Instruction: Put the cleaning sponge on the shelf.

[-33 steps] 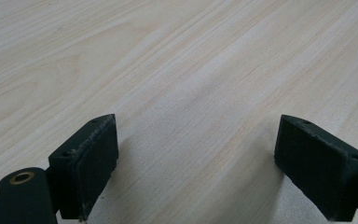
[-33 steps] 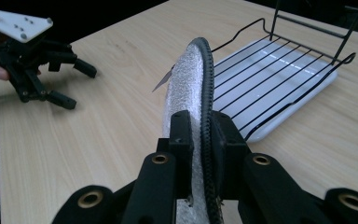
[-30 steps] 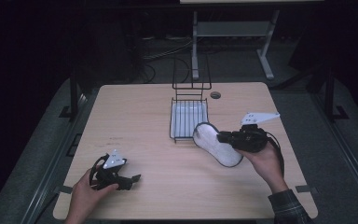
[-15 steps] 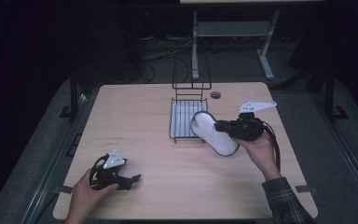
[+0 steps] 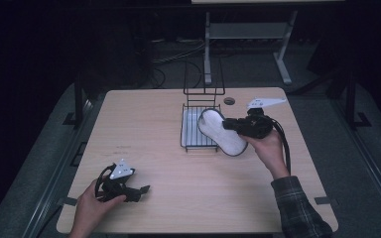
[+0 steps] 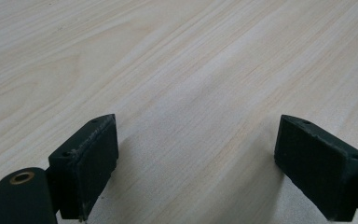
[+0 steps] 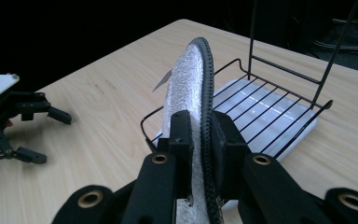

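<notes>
We see right gripper (image 5: 229, 124) clamping white, black-rimmed oval insole (image 5: 222, 132) w/ black wire rack (image 5: 199, 130) at centre frame; left gripper (image 5: 141, 190) released, lower left.

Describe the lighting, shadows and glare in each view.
High view: lit table, surroundings nearly black. Left gripper view: soft shadows under the open left hand-held gripper, wood grain sharp. Right gripper view: glare streaks on the white tray under the wire rack; dark background.

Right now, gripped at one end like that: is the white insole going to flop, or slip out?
Probably semi-stiff: the white insole stands out from the right gripper with little sag. Likely light, since one end pinch carries it over the wire rack. Its textured foam face suggests slipping is unlikely.
</notes>
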`<state>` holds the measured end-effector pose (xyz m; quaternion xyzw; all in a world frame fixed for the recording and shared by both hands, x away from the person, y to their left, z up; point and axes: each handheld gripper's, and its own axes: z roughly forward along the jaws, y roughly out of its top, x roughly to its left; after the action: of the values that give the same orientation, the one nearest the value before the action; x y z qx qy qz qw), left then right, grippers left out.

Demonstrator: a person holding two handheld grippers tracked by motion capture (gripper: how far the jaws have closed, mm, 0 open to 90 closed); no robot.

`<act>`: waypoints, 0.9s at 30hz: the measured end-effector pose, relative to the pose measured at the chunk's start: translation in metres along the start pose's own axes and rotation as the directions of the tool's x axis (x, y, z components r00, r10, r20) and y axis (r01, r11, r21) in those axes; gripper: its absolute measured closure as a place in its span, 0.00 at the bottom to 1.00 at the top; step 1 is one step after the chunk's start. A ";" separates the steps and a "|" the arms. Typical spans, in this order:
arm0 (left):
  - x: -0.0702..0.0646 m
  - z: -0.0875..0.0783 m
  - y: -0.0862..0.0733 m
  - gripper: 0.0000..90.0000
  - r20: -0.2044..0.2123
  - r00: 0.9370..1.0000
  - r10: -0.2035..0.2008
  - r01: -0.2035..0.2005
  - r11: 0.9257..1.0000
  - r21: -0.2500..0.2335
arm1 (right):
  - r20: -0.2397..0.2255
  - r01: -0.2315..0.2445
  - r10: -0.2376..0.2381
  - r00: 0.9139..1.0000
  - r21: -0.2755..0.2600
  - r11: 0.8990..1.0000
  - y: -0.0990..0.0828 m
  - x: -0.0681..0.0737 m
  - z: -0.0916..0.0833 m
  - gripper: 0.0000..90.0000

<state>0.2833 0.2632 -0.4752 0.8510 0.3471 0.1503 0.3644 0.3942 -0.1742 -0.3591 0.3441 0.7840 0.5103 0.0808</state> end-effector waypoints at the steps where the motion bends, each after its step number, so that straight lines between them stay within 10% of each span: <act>1: 0.000 0.000 0.000 0.14 0.000 1.000 0.000 0.000 1.000 0.000 | 0.002 -0.001 0.001 1.000 0.002 1.000 0.002 -0.002 0.002 0.89; 27: 0.000 0.000 0.000 0.14 0.001 1.000 0.000 0.000 1.000 0.000 | 0.014 -0.044 0.044 0.999 -0.011 0.999 0.028 -0.031 0.053 0.88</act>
<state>0.2833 0.2632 -0.4752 0.8510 0.3471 0.1500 0.3645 0.4555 -0.1474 -0.3669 0.3644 0.7730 0.5136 0.0767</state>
